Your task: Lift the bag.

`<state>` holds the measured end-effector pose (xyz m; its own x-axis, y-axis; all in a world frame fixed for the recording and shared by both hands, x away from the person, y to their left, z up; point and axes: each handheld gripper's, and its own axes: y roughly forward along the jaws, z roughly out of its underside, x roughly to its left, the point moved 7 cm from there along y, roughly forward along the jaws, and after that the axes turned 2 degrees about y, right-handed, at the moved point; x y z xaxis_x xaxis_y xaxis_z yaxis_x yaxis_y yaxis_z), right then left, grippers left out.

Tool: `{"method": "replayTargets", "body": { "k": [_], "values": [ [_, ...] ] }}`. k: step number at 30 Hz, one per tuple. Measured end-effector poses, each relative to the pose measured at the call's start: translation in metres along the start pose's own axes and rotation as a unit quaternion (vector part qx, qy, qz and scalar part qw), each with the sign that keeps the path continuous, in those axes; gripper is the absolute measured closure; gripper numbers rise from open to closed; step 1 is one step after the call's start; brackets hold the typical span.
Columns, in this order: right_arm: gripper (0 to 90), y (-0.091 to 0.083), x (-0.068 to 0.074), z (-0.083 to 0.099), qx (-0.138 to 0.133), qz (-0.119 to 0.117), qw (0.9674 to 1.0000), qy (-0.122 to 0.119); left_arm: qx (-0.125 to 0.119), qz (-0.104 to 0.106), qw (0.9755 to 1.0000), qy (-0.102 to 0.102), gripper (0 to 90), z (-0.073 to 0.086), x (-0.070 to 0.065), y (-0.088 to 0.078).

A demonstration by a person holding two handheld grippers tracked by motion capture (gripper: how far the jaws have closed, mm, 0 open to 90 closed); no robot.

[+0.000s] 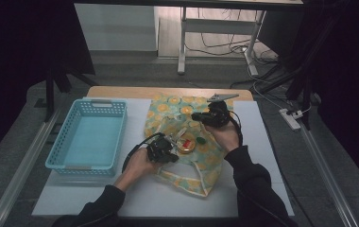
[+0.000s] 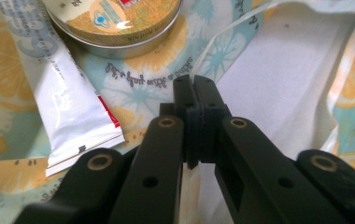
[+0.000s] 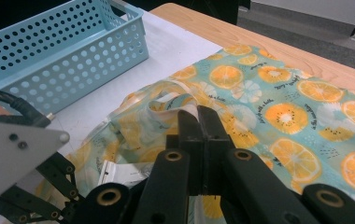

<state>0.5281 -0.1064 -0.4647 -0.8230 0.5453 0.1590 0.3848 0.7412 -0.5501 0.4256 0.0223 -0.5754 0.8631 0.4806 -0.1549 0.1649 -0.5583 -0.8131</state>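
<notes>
Forearms in dark sleeves enter low, each hand carrying a tool over a fruit-print bag.

White surface (image 1: 262, 142) carries all. Blue basket (image 1: 91, 135) sits at its left side, well apart from the work. Citrus-print cloth bag (image 1: 177, 118) lies flat mid-surface, mouth toward the person. Right tool (image 3: 199, 116), jaws pressed together on a fold at the bag's opening edge, holds it raised. Left tool (image 2: 194, 91), jaws closed, pinches the bag's thin hem beside the white lining. Round tin (image 2: 115, 21) rests on the cloth just beside the left tool; white sachet (image 2: 68, 102) lies next to it, nearly touching the tin's rim.
</notes>
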Motion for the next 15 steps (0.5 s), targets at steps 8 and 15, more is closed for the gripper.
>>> {"method": "replayTargets", "body": {
  "k": [8,15],
  "values": [
    [90.0,-0.001,0.001,-0.001,0.003,-0.002,1.0,-0.002,-0.041,0.03,0.9985,-0.02,89.9,-0.013,-0.004,-0.023],
    [90.0,-0.005,0.004,-0.005,0.005,-0.005,0.9998,-0.019,-0.072,0.031,0.9968,-0.013,89.9,-0.029,-0.01,-0.042]
  ]
}}
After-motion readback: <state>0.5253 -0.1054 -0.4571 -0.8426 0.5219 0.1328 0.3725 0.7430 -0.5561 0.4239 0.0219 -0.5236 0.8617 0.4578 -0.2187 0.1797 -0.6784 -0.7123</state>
